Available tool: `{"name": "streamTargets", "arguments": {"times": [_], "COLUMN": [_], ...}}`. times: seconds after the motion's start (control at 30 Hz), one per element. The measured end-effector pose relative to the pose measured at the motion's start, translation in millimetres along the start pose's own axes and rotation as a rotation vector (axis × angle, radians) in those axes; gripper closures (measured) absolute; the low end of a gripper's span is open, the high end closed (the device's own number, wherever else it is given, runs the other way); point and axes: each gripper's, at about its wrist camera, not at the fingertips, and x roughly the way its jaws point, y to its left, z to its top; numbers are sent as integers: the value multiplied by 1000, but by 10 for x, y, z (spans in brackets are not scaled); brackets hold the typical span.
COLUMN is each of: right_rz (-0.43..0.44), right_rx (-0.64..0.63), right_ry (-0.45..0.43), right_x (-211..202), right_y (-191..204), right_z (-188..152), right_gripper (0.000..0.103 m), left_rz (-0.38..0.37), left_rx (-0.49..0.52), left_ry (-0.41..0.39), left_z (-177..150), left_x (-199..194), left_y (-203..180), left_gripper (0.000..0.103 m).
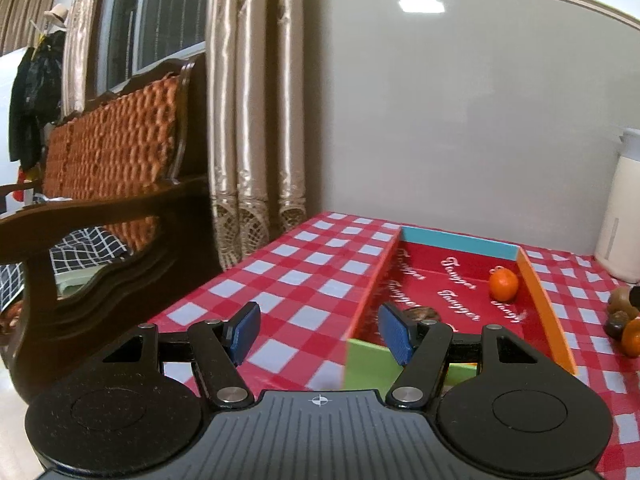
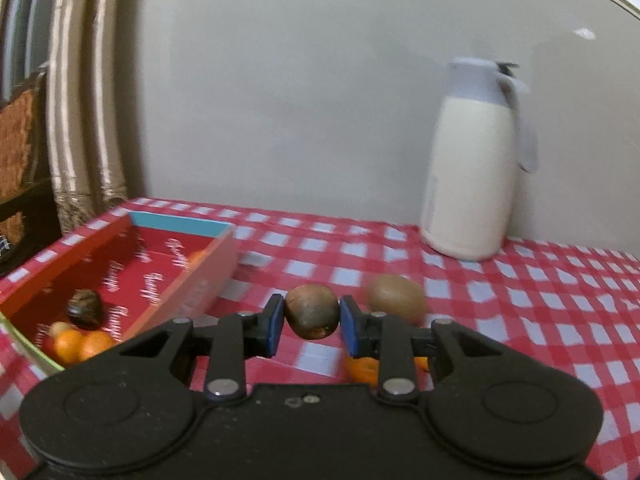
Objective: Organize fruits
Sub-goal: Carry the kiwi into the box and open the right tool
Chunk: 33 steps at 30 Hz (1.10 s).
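Brown oval kiwi (image 2: 311,317) is sitting clamped across its middle in my right tongs (image 2: 308,326), lifted above the red-checked counter (image 2: 540,308) beside the red cardboard box (image 2: 192,292); it is looking soft and bruisable, so I am squeezing gently. My left tongs (image 1: 320,334) are hanging apart, empty. Orange fruit beneath is mostly hidden.

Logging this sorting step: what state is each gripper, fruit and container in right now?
Left gripper: open, empty, by the box's near corner.
Right gripper: shut on brown fruit.
Kiwi: loose on the tablecloth.
Box: open, holding oranges and a dark fruit.
Jug: upright, lid on.
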Motion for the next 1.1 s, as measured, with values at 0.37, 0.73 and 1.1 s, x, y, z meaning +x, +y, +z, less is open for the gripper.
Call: {"name": "streamTargets", "arguments": {"times": [0.37,0.73,1.1], "right_rz": [104,188,183], "right_rx": [-31,-81,-104], "right_ry": [-37,-38,-26], "right_x": [34,147,210], "right_y": [591,1107,1206], "right_z": [88,21,-76], "right_gripper": [75,75,50], "left_rz": [55,100,92], "left_rx": [-11,-22,-16], "left_ry": [3,18,20], "left_z": [-19,-82,-79], "left_x": [-4,-9,-32], "left_y": [399,697,686], "left_gripper": [38,38,38]}}
